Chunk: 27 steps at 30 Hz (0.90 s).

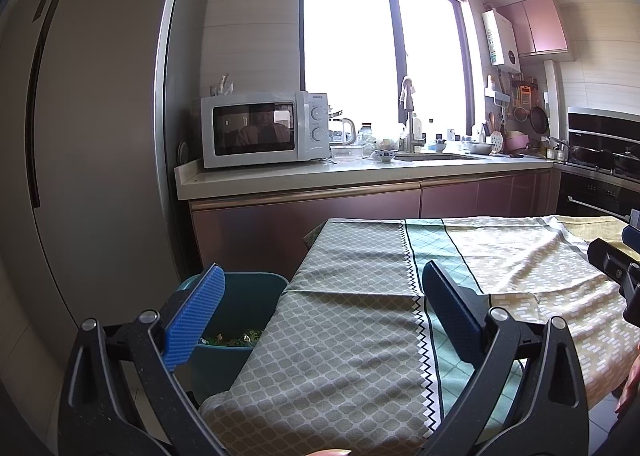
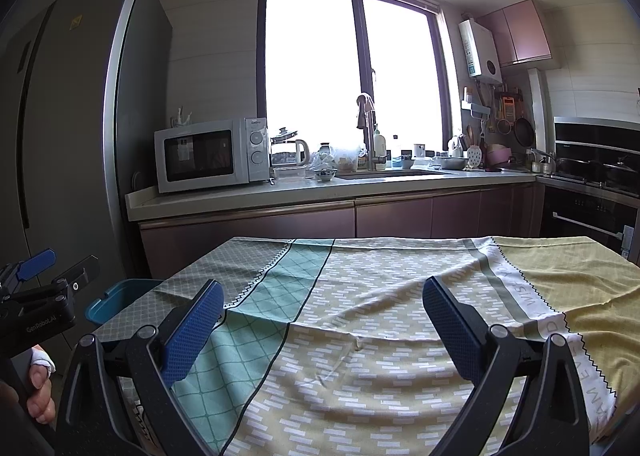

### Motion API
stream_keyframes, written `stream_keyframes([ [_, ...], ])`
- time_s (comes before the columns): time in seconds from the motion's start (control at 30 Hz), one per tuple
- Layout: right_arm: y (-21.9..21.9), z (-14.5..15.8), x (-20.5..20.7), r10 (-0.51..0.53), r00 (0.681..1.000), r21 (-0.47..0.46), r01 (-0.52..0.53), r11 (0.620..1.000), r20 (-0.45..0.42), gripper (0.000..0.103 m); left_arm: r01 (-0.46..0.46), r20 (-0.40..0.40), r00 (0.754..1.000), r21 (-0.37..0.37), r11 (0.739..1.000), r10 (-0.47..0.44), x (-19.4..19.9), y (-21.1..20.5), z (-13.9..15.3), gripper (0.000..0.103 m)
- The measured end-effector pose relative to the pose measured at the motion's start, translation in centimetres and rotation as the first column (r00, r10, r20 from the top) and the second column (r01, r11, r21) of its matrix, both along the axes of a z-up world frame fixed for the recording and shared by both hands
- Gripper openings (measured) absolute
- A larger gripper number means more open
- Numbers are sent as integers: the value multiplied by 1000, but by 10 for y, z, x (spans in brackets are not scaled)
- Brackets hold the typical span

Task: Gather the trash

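Hovering above the near part of the table, the left gripper [image 1: 320, 292] has its blue-padded fingers [image 1: 194, 320] spread wide with nothing between them. The right gripper [image 2: 322, 308] is in the same condition: fingers released, gap empty, positioned over the near middle of the tablecloth [image 2: 360, 296].

The tablecloth covers the whole table top in patterned panels: grey lattice at the left edge, a green band with a zigzag border, cream with white dashes in the middle, and plain yellow at the right edge. No loose item is visible on the cloth in either view.

The trash bin [image 1: 240, 308], teal in colour, stands on the floor just beside the left edge of the table, partly hidden under the overhanging cloth. Inside it lies the trash [image 1: 232, 338], a layer of small green and mixed-colour pieces; what they are cannot be determined.

In the right wrist view the left gripper appears at the left frame edge, with part of a hand [image 2: 38, 388] below it.

Beyond the far edge of the table a kitchen counter [image 1: 360, 172] runs below a bright window [image 1: 380, 56]. A white microwave [image 1: 264, 128] sits at the left end of the counter, next to a tall grey refrigerator [image 1: 92, 116]. A sink with a faucet [image 1: 408, 116] occupies the middle of the counter.
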State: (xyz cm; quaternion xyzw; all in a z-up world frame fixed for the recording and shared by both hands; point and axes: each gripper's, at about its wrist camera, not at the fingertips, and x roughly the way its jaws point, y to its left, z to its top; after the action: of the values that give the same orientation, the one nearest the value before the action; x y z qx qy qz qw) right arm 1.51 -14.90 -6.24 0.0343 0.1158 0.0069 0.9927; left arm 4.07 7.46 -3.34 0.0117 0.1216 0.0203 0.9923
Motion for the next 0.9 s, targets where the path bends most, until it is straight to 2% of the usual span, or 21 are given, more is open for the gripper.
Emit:
stream_keyframes([
  [0.9,-1,-3,-4,-14,1000,11,14,1000,0,96,-4,-12,1000,6,1000,4,1,-5,-3,97],
])
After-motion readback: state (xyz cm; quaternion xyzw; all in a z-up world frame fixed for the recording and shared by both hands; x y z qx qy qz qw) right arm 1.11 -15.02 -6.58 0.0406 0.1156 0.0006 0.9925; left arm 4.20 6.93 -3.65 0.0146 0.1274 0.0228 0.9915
